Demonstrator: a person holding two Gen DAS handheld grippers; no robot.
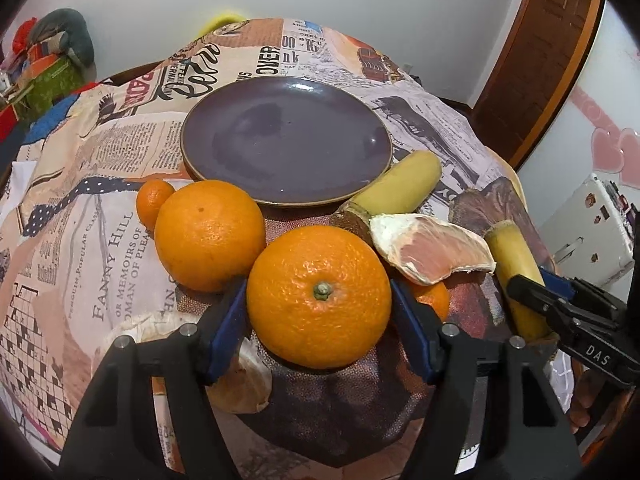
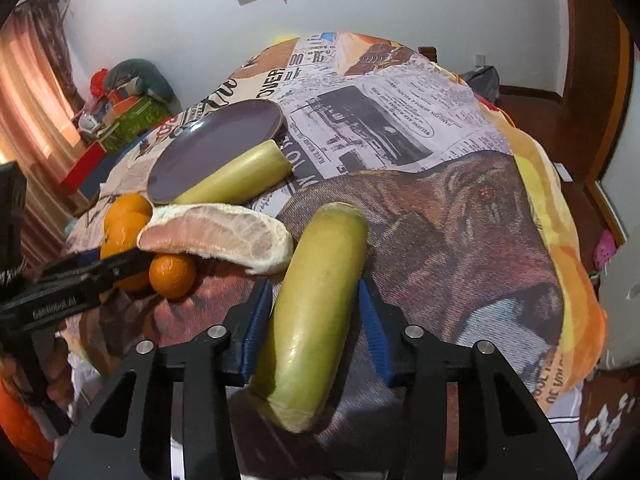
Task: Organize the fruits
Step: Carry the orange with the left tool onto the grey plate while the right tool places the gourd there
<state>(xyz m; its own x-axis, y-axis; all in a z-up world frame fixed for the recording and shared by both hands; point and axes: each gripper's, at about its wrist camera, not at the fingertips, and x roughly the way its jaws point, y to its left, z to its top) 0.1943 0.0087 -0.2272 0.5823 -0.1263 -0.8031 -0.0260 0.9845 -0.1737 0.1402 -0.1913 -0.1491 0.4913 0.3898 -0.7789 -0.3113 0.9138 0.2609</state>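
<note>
Right now your left gripper (image 1: 319, 312) has its blue pads against both sides of a large orange (image 1: 319, 295), which sits low over the newspaper-print tablecloth (image 1: 100, 240). Your right gripper (image 2: 316, 320) straddles a pale green sugarcane piece (image 2: 316, 304); the left pad touches it, while the right pad shows a slight gap, so I cannot tell whether the grip is firm. Just behind the fruit lies the purple plate (image 1: 286, 138), bare. A second orange (image 1: 208, 234), a pomelo segment (image 1: 432, 254) and another cane piece (image 1: 400, 186) lie beside its near rim.
</note>
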